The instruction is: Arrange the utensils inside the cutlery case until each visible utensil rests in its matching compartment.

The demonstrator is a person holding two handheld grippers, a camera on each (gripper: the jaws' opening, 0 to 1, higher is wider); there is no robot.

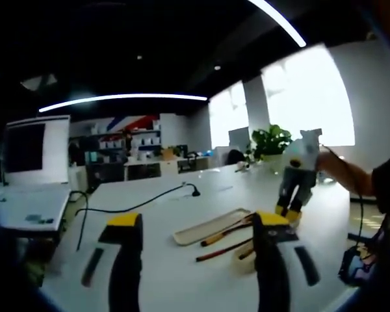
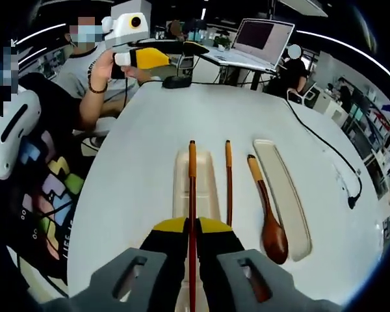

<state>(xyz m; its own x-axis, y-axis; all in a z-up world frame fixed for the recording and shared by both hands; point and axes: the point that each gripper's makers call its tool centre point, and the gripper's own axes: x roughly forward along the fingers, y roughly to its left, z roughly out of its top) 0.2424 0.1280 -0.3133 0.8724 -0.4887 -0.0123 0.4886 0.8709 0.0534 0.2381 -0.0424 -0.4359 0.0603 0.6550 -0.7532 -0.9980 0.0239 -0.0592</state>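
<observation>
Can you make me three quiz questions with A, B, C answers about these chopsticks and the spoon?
1. Where does the wooden spoon lie?
A. beside the long cream lid
B. on the laptop
C. on the floor

2. How many chopsticks are there?
A. one
B. two
C. five

3. What is the right gripper doing?
A. hanging open
B. pinching a chopstick
C. holding the spoon

Answers: 1 A, the spoon rests on the table along the lid's edge. 2 B, one is held and the other chopstick lies free. 3 B, its jaws are closed on the stick.
</observation>
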